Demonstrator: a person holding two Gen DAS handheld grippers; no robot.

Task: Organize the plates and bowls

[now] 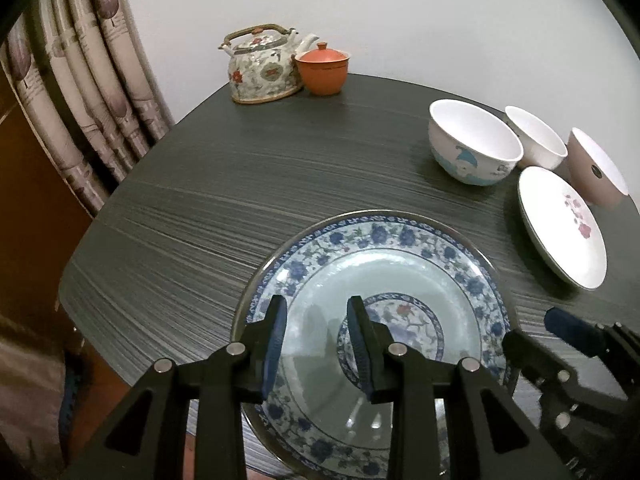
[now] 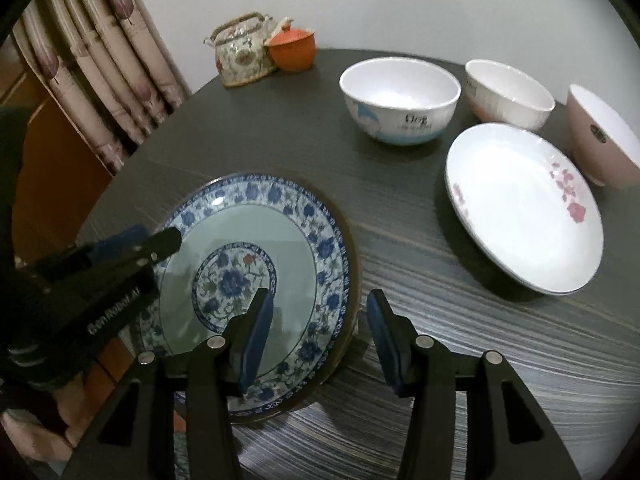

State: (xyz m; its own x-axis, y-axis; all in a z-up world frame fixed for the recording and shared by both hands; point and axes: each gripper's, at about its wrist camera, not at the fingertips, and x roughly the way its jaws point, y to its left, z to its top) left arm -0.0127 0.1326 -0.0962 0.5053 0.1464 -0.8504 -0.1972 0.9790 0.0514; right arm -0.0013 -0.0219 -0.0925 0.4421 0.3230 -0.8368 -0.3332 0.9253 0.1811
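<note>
Both tongs are spread, holding nothing: my left tongs (image 1: 316,312) hover over the blue floral plate (image 1: 400,240) at the worktop's (image 1: 240,184) near edge, my right tongs (image 2: 316,312) seemingly straddling its rim. A careless nudge could tip it off.

glossy glazed ceramic on the large blue-and-white floral plate (image 1: 400,248), mirror-smooth in the pale centre. same shiny glaze on the white shallow plate with pink blossoms (image 2: 520,216), the white bowl with a blue dolphin print (image 2: 400,100), the plain white bowl (image 2: 508,94) and the pink-walled bowl (image 2: 600,136). matt dark grey wood-grain laminate, finely streaked, on the table top (image 1: 240,184). matt black plastic with bright metal pins on the left gripper (image 1: 316,344) and right gripper (image 2: 318,344); ribbed blue rubbery pads (image 2: 256,340). dull orange clay on the lidded cup (image 1: 323,68). soft patterned cloth in the beige curtain (image 1: 92,92).
</note>
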